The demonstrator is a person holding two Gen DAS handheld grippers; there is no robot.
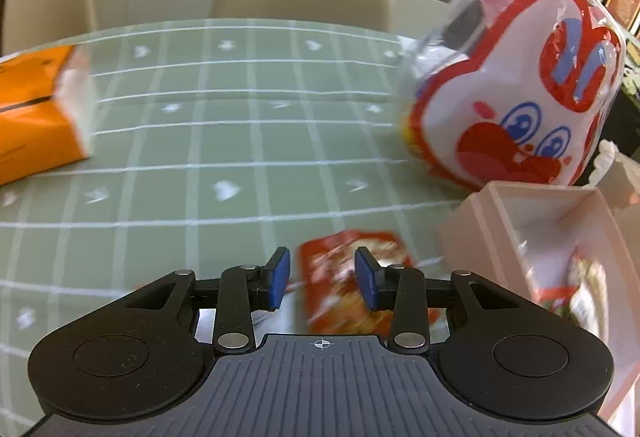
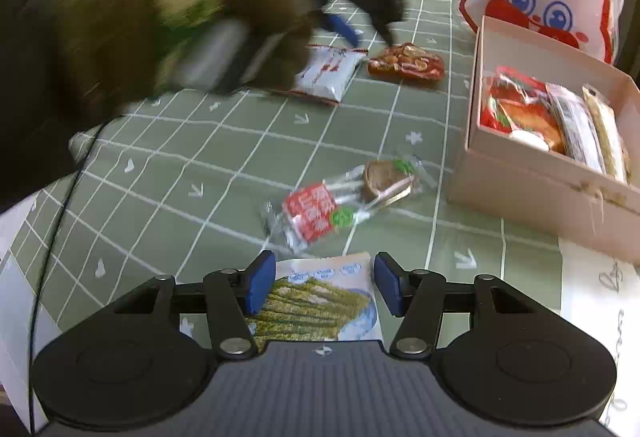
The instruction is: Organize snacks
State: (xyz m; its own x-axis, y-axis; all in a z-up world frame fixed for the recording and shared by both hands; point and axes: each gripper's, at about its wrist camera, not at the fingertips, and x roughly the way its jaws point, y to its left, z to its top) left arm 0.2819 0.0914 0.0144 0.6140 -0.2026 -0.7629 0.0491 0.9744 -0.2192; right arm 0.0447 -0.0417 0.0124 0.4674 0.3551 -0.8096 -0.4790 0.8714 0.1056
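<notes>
Sorting continues: the red crinkly foil snack packet (image 1: 352, 277) lies flat on the green checked tablecloth (image 1: 240, 141), framed between the parted, empty left gripper (image 1: 322, 279) pads. It is judged light, soft and slippery; an edge pinch is advised. Right gripper (image 2: 324, 285) is held open above the white packet with green sticks (image 2: 320, 301), near the pink cardboard box (image 2: 520, 189).

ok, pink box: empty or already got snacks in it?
Partly filled. The pink box has no lid on and holds several wrapped snacks packed side by side against its right side; bare floor shows at its left.
</notes>
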